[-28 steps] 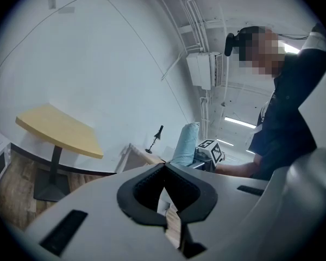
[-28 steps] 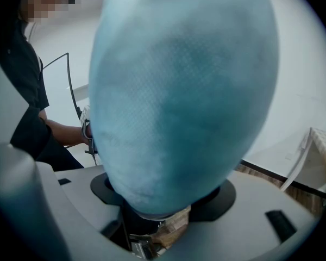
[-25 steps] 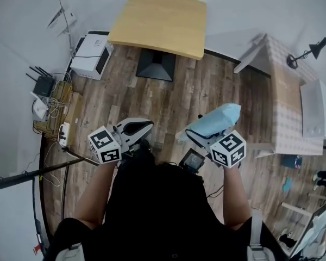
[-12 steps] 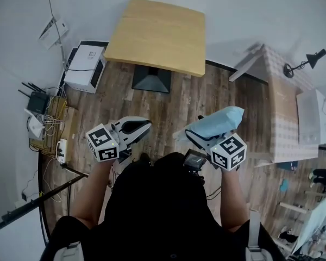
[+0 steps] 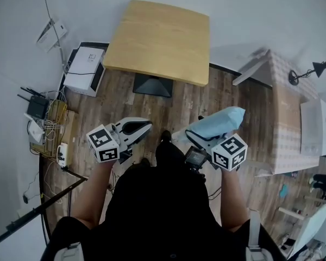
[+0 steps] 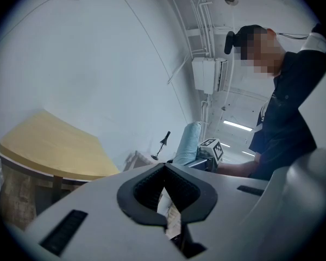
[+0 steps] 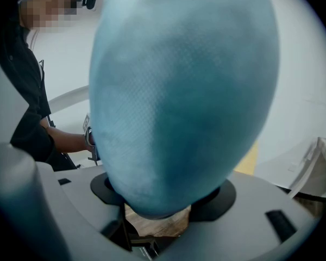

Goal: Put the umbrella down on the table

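**Head view: umbrella in the right claw, not on the counter**

The right claw (image 5: 200,139) is clamped on the folded light-blue umbrella (image 5: 216,122). The umbrella points toward 1 o'clock above the wood floor (image 5: 179,99). At 9 o'clock of it, the left claw (image 5: 148,124) has its jaws together with nothing between them. The yellow wooden counter (image 5: 160,37) stands at 12 o'clock, well apart from both claws.

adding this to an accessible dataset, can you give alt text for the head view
Seen from above, a person in black holds a folded light blue fabric umbrella in the right gripper, its jaws shut on it, above a brown plank floor. The left gripper is empty, jaws together. A square light wooden table stands ahead, its top bare.
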A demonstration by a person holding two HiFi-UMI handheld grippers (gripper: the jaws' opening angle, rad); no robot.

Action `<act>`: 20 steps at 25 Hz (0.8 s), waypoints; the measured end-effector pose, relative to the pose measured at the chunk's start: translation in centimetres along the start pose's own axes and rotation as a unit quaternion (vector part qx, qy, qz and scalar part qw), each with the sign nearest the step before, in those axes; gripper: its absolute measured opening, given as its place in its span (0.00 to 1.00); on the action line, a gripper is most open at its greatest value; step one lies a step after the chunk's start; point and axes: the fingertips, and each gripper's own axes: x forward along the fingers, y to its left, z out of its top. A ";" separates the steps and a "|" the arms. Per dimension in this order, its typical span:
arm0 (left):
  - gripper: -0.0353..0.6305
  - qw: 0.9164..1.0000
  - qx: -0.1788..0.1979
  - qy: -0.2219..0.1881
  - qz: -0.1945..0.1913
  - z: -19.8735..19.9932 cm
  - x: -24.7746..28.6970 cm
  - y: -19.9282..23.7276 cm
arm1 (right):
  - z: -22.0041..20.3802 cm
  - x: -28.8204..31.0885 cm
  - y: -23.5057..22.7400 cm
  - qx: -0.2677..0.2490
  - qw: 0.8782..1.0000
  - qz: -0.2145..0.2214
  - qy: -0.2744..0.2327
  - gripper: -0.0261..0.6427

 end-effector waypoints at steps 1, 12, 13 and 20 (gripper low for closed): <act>0.07 1.000 0.001 -0.001 0.002 0.2 0.4 0.5 | 0.4 0.3 -0.7 0.001 1.000 0.005 -0.002 0.49; 0.07 0.999 0.020 -0.006 0.046 6.0 7.7 4.8 | 6.2 1.5 -9.5 -0.033 0.997 0.061 -0.015 0.49; 0.07 0.999 0.022 -0.006 0.050 6.5 8.3 5.1 | 6.7 1.5 -10.3 -0.037 0.997 0.065 -0.017 0.49; 0.07 0.997 0.021 -0.008 0.080 7.4 11.1 7.5 | 8.5 2.6 -13.9 -0.049 0.993 0.099 -0.032 0.49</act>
